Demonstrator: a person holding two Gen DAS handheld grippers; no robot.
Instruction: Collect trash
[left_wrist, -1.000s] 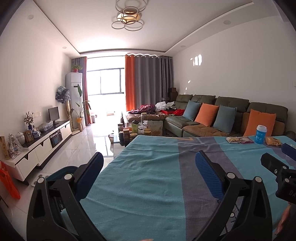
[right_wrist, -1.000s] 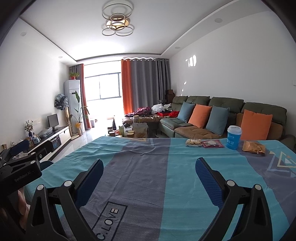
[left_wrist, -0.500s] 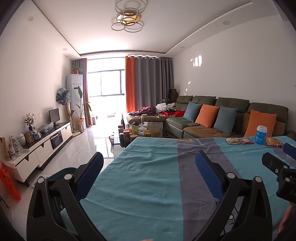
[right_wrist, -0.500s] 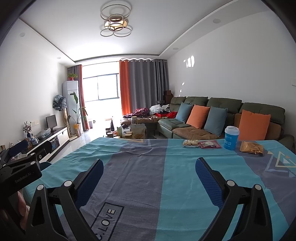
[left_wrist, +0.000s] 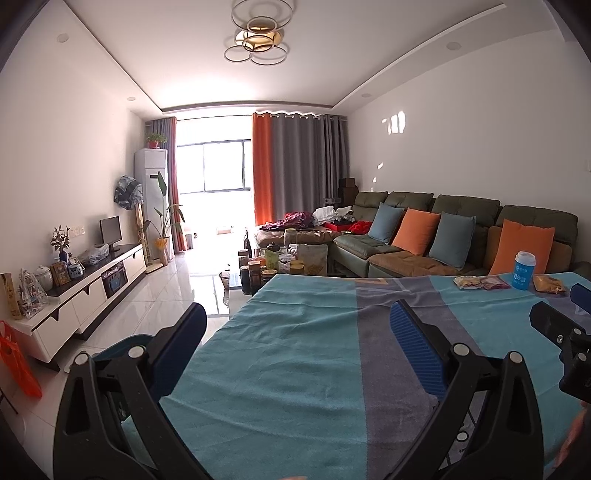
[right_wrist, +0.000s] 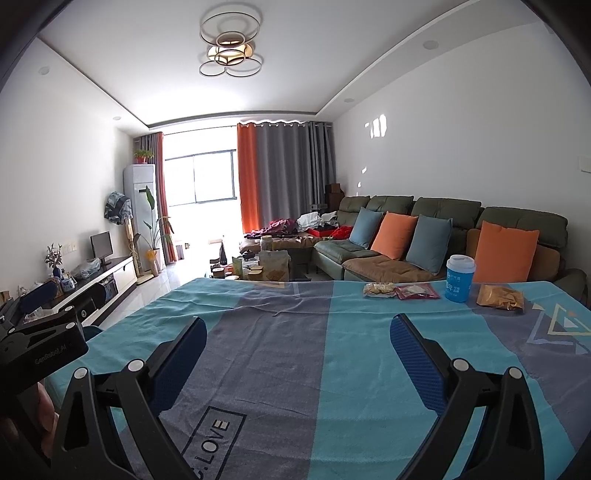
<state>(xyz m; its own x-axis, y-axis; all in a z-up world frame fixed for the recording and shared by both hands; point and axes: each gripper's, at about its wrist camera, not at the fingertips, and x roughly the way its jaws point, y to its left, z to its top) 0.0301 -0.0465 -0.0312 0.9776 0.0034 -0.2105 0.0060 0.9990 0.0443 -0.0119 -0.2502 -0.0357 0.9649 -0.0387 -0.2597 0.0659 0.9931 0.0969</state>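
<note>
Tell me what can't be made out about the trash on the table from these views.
- Cup: label print too small to read, both views.
- Yellow packet: partly hidden by the right gripper, left wrist view.
- Wrappers: contents too small and far, both views.
- Bin: none visible in either view.

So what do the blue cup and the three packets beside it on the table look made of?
Blue cup: looks like printed paper or plastic with a pale plastic lid; matte. Orange packet: crinkled glossy film. Red packet: flat printed film. Pale packet: apparently clear wrap over snacks. Table cloth: woven fabric, soft creases.
</note>
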